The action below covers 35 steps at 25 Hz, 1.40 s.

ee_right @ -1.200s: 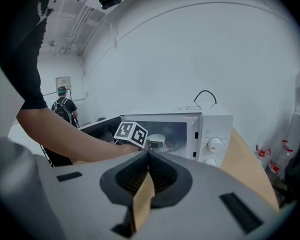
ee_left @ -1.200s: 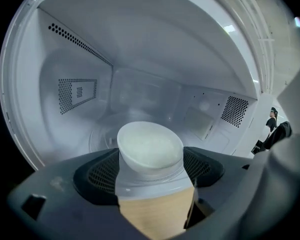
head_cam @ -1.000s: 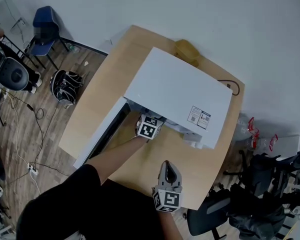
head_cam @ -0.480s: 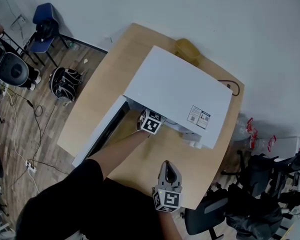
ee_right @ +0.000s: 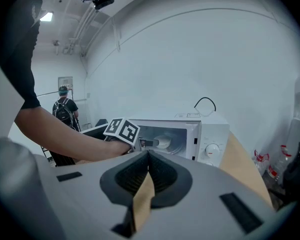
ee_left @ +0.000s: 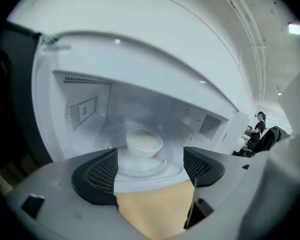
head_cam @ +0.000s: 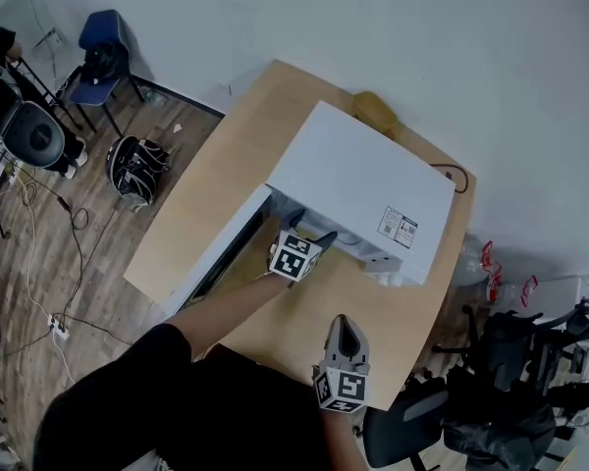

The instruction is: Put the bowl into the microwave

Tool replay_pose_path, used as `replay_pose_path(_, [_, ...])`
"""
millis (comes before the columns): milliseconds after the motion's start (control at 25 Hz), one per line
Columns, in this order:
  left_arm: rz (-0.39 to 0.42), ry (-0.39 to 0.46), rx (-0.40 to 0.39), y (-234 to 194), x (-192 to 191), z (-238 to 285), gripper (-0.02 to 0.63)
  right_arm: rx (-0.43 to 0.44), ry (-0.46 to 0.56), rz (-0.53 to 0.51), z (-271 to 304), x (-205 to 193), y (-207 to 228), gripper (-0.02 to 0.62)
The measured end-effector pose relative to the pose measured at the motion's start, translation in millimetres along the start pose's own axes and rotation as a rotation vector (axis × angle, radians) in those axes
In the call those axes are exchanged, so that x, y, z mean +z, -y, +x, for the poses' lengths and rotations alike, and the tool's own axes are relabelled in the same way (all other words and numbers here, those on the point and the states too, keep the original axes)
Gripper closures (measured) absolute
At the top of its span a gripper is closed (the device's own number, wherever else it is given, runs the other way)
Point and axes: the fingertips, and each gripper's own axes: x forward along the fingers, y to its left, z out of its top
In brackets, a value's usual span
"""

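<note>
Left arm (head_cam: 228,305) stretched out far, forearm bare | left gripper (head_cam: 309,231) at arm's end, roughly level, jaws wide apart, nothing gripped between them | right gripper (head_cam: 345,334) held near the body, pointing far, jaws pressed together, empty

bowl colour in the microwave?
White. The bowl sits on the turntable inside the microwave, clearest in the left gripper view.

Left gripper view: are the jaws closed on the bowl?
No, the left gripper has its jaws apart with nothing between them, and the bowl sits free inside the microwave beyond them.
</note>
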Motion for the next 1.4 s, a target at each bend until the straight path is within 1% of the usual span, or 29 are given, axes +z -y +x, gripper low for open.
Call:
replay_pose_path(80, [-0.023,0.004,-0.033,13,-2,-25,0.224,-0.007,0.01,0.002,-10,0,-3,0.535])
replay_pose_path(200, [-0.091,0.017,-0.106,38,-5,-68,0.224,-0.024,0.039,0.024,-25,3,-8,0.535])
replay_pose_path(320, [-0.175,0.072,-0.197,69,0,-116,0.224,-0.044,0.07,0.021,-42,6,-10,0.535])
replay_pose_path(480, [-0.276,0.139,-0.306,109,1,-186,0.225,-0.119,0.1,0.015,-77,6,-2,0.535])
replay_pose_path(560, [-0.314,0.169,-0.352,125,-1,-217,0.228,-0.139,0.099,0.006,-94,1,-2,0.535])
replay_pose_path(600, [-0.318,0.188,-0.372,130,0,-230,0.232,-0.144,0.097,0.0,-99,-1,-3,0.535])
replay_pose_path(640, [-0.311,0.21,-0.385,133,3,-242,0.25,-0.146,0.096,-0.001,-105,-4,-7,0.535])
replay_pose_path(680, [-0.294,0.231,-0.391,134,5,-253,0.315,-0.148,0.097,0.002,-110,-6,-11,0.535])
replay_pose_path(720, [-0.272,0.249,-0.391,136,6,-263,0.435,-0.149,0.096,0.007,-117,-9,-15,0.535])
replay_pose_path(760, [-0.251,0.259,-0.388,140,6,-272,0.533,-0.149,0.095,0.012,-125,-12,-19,0.535])
replay_pose_path(840, [-0.202,0.257,-0.376,151,2,-288,0.55,-0.141,0.097,0.013,-139,-14,-26,0.535])
replay_pose_path(880, [-0.171,0.26,-0.371,157,0,-297,0.57,-0.133,0.105,0.009,-144,-12,-28,0.535])
replay_pose_path(920, [-0.139,0.279,-0.368,164,1,-306,0.581,-0.121,0.119,0.003,-148,-8,-31,0.535])
replay_pose_path(1000, [-0.084,0.348,-0.351,176,8,-327,0.583,-0.094,0.153,-0.012,-153,3,-35,0.535])
replay_pose_path(1080, [-0.039,0.389,-0.302,189,13,-344,0.586,-0.085,0.154,-0.036,-162,10,-36,0.535])
replay_pose_path(1160, [-0.005,0.395,-0.252,204,12,-360,0.586,-0.082,0.134,-0.063,-176,14,-36,0.535])
replay_pose_path(1240, [0.019,0.398,-0.212,223,8,-376,0.586,-0.052,0.131,-0.06,-196,16,-37,0.535])
replay_pose_path(1400, [0.051,0.412,-0.172,265,-11,-406,0.587,0.013,0.158,-0.046,-246,7,-44,0.535])
